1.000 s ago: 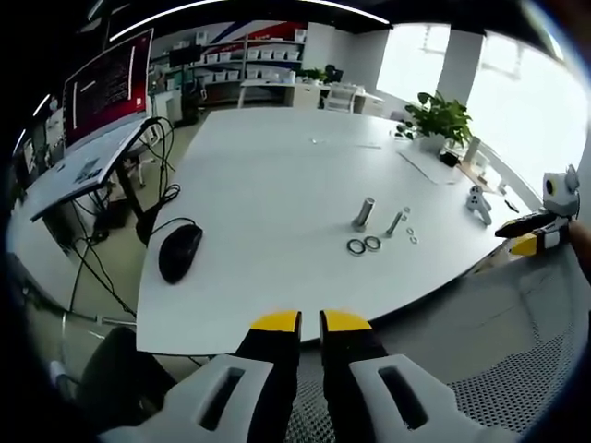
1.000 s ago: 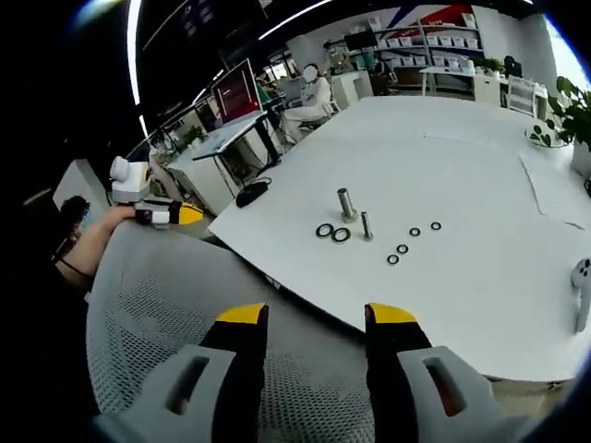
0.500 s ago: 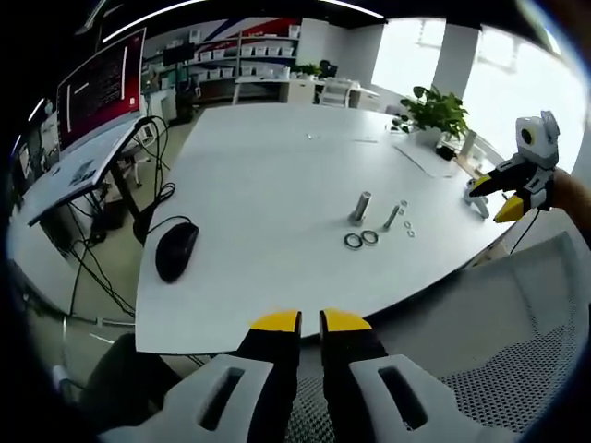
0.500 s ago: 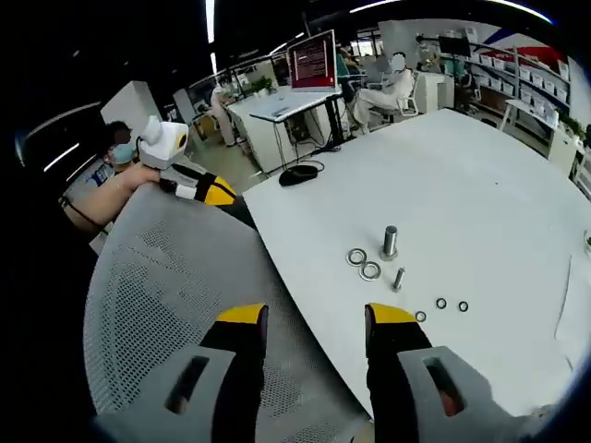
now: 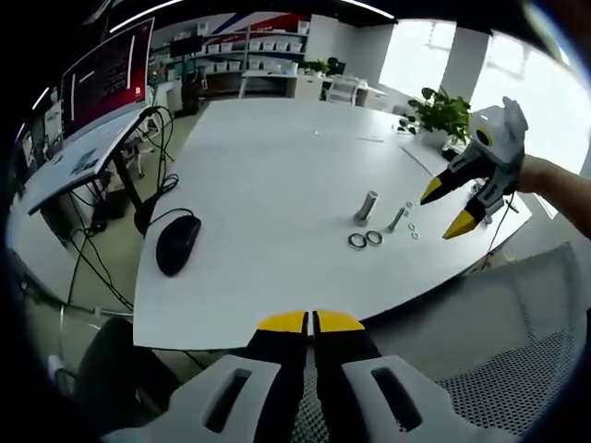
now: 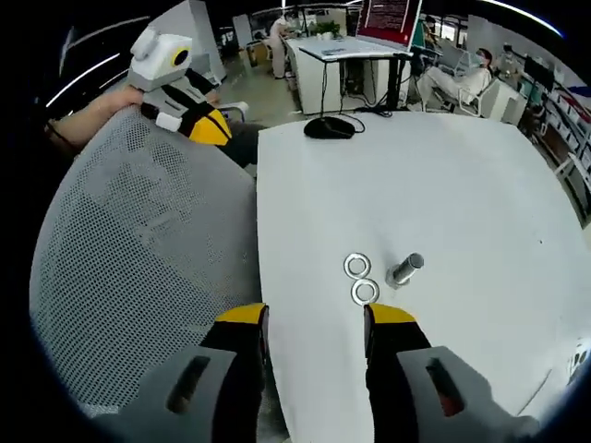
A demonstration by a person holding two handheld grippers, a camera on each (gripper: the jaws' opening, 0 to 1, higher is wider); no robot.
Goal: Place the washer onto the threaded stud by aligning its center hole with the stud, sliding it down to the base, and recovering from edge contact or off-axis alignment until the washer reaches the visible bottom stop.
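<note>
While right claw (image 6: 314,318) gapes, washers (image 6: 361,280) near table edge (image 6: 258,231)

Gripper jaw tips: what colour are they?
Yellow tips on black jaws, clearest on the right gripper in the right gripper view.

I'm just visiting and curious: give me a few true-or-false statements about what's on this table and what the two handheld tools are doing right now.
1. Two large washers lie flat on the white table beside the stud. True.
2. A washer already sits on the stud. False: both lie on the table.
3. The right gripper has open jaws. True.
4. The left gripper grips a washer. False: its jaws are closed on nothing.
5. A black mouse is on the table. True.
</note>
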